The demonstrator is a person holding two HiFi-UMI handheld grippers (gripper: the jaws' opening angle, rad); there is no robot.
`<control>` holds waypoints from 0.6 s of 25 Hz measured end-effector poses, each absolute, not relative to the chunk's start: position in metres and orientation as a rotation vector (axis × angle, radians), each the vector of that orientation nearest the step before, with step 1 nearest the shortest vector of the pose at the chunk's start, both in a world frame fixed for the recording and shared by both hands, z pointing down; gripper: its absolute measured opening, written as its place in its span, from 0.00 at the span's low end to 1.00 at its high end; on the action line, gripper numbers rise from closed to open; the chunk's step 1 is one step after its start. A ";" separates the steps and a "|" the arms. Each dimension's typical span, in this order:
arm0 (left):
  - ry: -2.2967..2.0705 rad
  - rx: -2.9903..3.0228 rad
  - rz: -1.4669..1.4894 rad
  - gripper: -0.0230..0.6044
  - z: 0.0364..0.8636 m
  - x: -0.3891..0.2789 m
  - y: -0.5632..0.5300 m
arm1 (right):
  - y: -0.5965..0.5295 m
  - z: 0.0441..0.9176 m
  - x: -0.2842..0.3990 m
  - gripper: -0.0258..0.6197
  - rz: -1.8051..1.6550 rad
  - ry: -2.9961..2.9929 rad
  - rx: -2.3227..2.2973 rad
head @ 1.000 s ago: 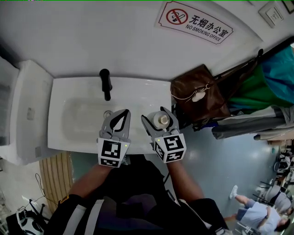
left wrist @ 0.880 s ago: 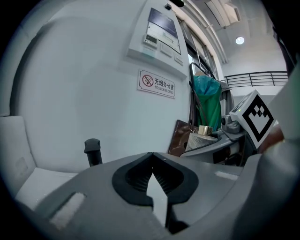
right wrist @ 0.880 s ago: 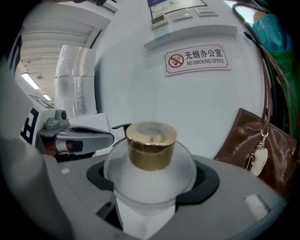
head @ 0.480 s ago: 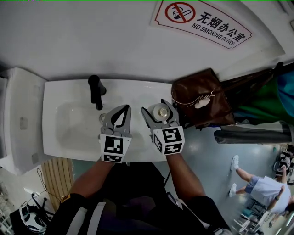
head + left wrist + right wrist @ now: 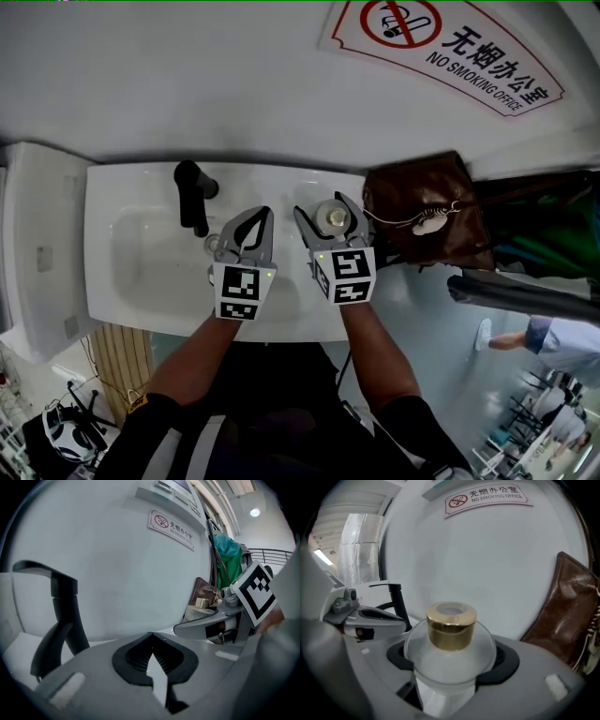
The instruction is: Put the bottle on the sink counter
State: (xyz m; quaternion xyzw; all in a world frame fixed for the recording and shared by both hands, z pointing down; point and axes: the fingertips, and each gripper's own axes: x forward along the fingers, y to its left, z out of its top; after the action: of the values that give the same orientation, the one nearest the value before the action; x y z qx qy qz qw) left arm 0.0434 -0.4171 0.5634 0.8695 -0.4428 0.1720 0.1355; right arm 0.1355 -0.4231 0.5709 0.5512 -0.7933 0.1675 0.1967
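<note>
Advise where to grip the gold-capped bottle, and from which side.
Grip the bottle on its round body below the gold cap, coming in level from the person's side, as the right gripper does. Upright pose and wide body suit a side grasp.

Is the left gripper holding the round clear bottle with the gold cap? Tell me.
No, the left gripper is shut on nothing; the round clear gold-capped bottle sits in the right gripper.

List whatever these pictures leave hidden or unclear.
Bottle base: right gripper view, the right gripper's jaws cover it; whether it touches the counter cannot be told.
Drain: head view, partly under the left gripper.
Tap foot: left gripper view, behind that gripper's body.
</note>
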 end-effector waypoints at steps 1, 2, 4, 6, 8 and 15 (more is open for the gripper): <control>-1.285 2.509 0.500 0.04 0.567 0.044 -0.420 | -0.426 0.574 0.136 0.57 0.466 -2.218 1.541; -1.286 2.500 0.502 0.04 0.571 0.044 -0.423 | -0.429 0.578 0.136 0.57 0.464 -2.214 1.539; -1.287 2.485 0.506 0.04 0.578 0.046 -0.428 | -0.434 0.585 0.137 0.57 0.469 -2.206 1.539; -1.287 2.473 0.512 0.04 0.584 0.046 -0.433 | -0.439 0.592 0.138 0.57 0.474 -2.197 1.541; -1.291 2.462 0.517 0.04 0.588 0.047 -0.438 | -0.443 0.597 0.140 0.57 0.472 -2.188 1.545; -1.294 2.431 0.524 0.04 0.600 0.050 -0.447 | -0.453 0.606 0.144 0.57 0.456 -2.172 1.551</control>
State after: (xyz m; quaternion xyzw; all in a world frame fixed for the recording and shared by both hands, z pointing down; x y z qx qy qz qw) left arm 0.0496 -0.4471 0.6000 0.8548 -0.4549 0.1842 0.1685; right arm 0.1442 -0.4529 0.6059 0.5593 -0.7834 0.1645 0.2151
